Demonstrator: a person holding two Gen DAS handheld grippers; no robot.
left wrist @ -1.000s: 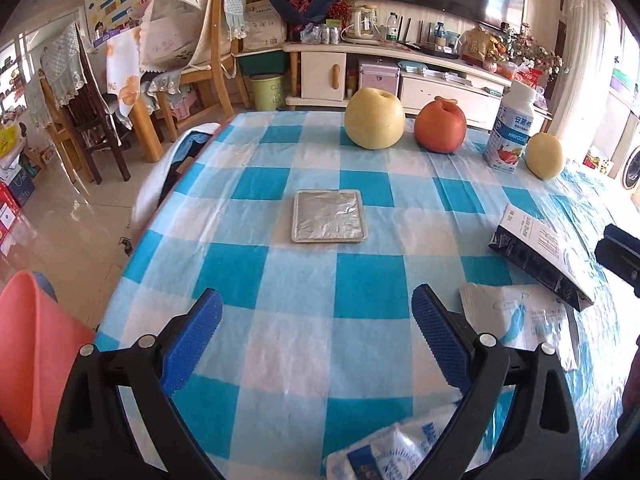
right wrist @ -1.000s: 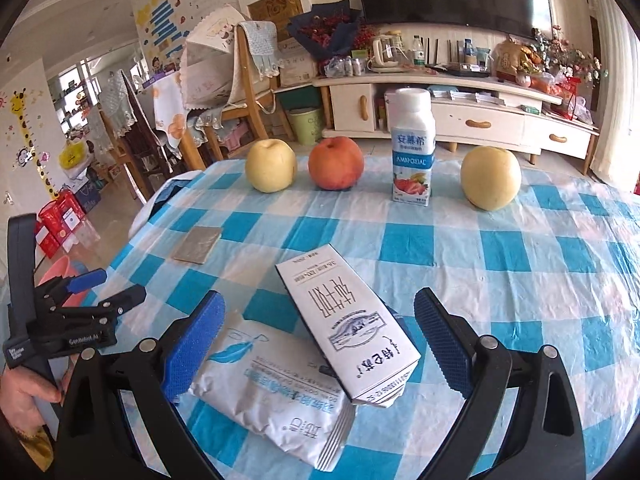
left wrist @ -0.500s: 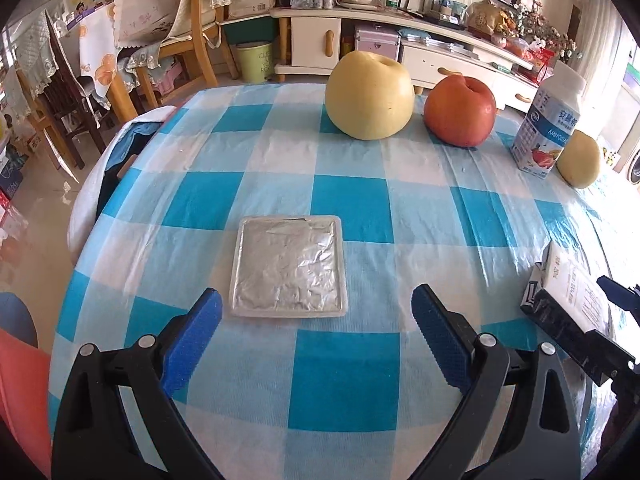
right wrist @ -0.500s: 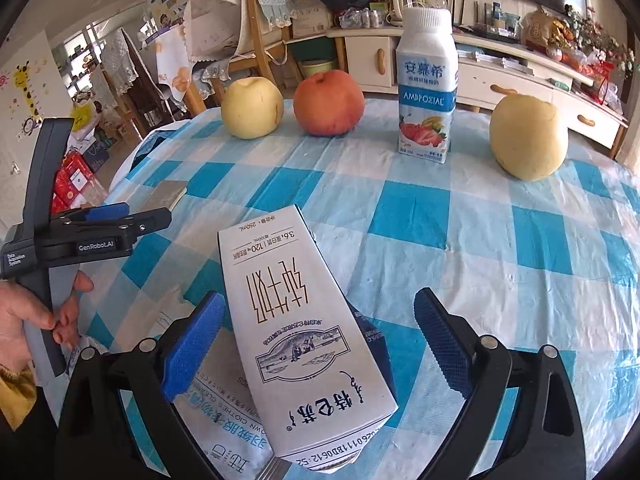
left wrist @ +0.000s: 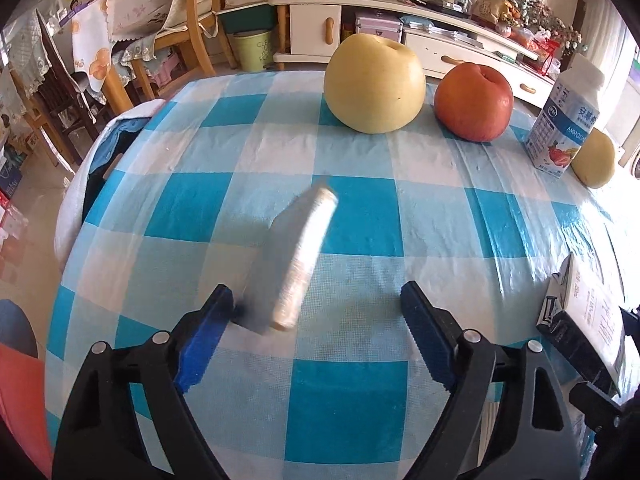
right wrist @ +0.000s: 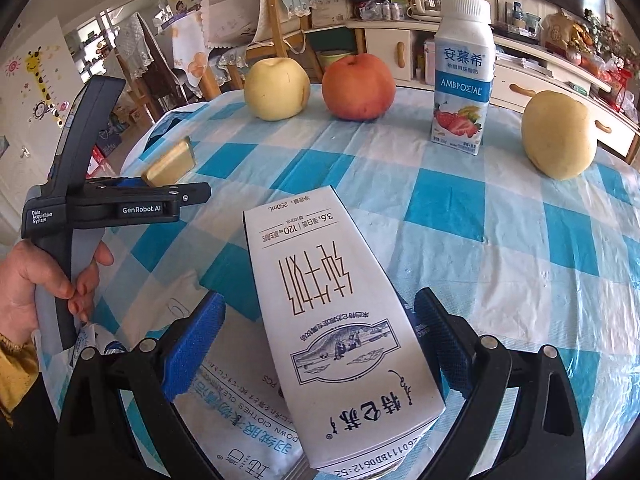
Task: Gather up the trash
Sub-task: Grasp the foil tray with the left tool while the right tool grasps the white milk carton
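At the bottom of my left wrist view, the left gripper has its jaws partly apart; they have just been closing, and the silver foil packet sits between them, tipped up on edge and motion-blurred, its lower corner against the left blue pad while the right pad stands clear of it. I can't quite tell whether that packet is touching the cloth. At the bottom of my right wrist view, the right gripper is spread wide around the white milk carton, which lies flat between the pads; the right pad looks close to its edge, the left one is apart. Under the carton lies a white wipes pouch. At the left of that view a hand holds the other gripper's handle. Farther up the blue checked tablecloth, near the top of the frame, stand a yellow pear, a red apple, a yoghurt bottle and a second pear.
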